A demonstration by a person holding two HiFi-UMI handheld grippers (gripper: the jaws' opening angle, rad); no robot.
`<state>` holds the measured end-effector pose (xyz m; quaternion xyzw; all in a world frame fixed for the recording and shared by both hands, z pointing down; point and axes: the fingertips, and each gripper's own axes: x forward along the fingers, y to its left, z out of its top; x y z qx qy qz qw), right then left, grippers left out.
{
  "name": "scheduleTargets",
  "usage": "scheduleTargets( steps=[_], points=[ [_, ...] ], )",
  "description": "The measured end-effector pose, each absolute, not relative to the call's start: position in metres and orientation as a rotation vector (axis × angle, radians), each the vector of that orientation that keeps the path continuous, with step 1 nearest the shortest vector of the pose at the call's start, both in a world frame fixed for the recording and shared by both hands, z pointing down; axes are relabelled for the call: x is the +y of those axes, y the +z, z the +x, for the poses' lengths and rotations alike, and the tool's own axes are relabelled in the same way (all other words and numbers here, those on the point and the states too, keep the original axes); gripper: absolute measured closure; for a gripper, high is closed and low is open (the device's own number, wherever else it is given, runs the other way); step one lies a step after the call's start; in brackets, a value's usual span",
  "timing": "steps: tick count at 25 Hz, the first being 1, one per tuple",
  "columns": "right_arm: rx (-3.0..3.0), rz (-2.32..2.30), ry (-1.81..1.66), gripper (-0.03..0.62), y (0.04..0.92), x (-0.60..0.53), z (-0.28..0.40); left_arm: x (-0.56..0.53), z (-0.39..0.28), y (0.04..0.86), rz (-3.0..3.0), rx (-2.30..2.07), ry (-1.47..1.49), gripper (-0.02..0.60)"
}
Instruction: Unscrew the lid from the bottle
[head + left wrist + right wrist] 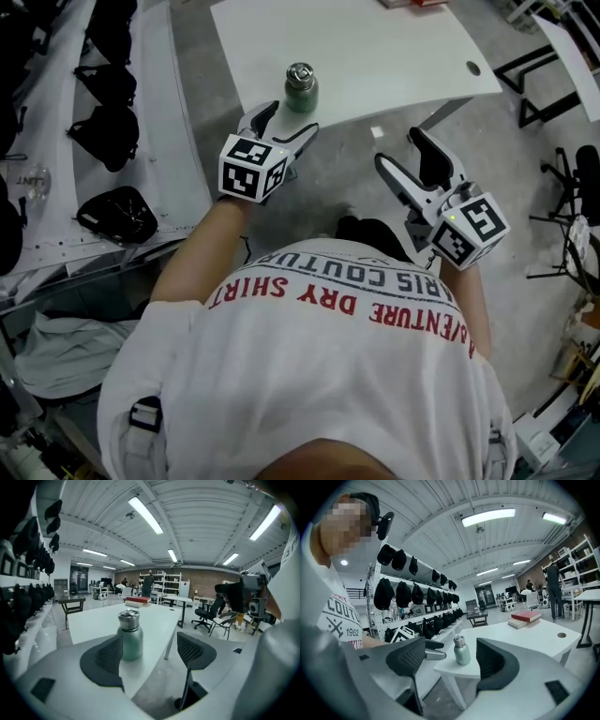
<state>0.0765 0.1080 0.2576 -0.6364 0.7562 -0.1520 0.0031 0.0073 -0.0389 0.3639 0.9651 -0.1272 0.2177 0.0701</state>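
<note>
A small green bottle (301, 90) with a silver lid stands upright near the front corner of the white table (375, 56). My left gripper (287, 124) is open just short of it, below the table edge, jaws wide and empty. In the left gripper view the bottle (130, 636) stands ahead of the left jaw, untouched. My right gripper (401, 155) is open too, off the table to the right, nothing between its fingers. The right gripper view shows the bottle (461, 650) some way ahead, and the left gripper (433, 649) beside it.
A shelf (56, 187) with black caps runs along the left. Books (526, 618) lie far back on the table. A table leg (441, 114) slants down near the right gripper. Office chairs (208, 613) and more tables stand beyond.
</note>
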Motion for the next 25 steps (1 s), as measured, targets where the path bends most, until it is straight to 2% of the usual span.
scheduleTargets(
  steps=[10,25],
  points=[
    [2.493,-1.893,-0.581,0.273,0.278,0.068,0.081,-0.085,0.029,0.413,2.895,-0.518,0.792,0.219],
    [2.674,-1.745,-0.708,0.275,0.320,-0.009,0.100,-0.102,0.049,0.449,2.858,-0.423,0.787,0.219]
  ],
)
